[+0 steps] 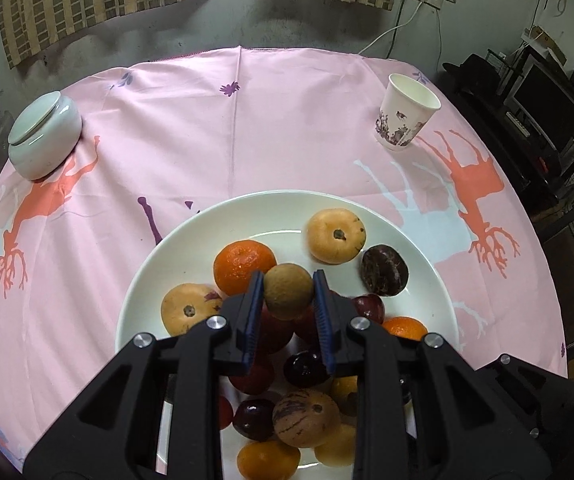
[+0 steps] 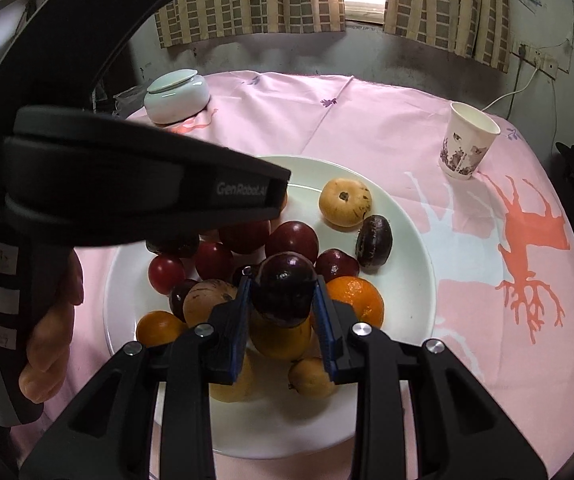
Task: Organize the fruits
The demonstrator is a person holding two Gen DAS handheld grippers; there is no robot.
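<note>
1. While both claws hang over the plate (image 1: 143, 280), each is loaded: the left claw (image 1: 288, 296) is closed down on a small brown round fruit (image 1: 289, 291), its blue pads pressing either side.
2. The right claw (image 2: 283, 296) is likewise clamped on a dark purple plum-like fruit (image 2: 285, 290), held just above the heap.
3. Under them the plate carries nearly all the fruit: oranges (image 1: 243, 266), yellow-tan fruits (image 1: 335, 235), red and dark plums (image 2: 291, 240) and a dark wrinkled fruit (image 1: 384, 269), mostly jumbled together near the plate's middle and near side.
4. Judging by that mix, the sorting looks barely begun or mid-way; no separate groups by kind show yet, and I cannot tell whether the two held fruits are arriving or leaving.
5. Further out on the pink cloth of the table (image 1: 207, 128), a lidded white jar (image 1: 45, 136) sits at the far left edge and a paper cup (image 1: 407, 116) toward the far right; the cup appears empty, the jar is closed.
6. What seems left: placing both held fruits, then separating the rest.
</note>
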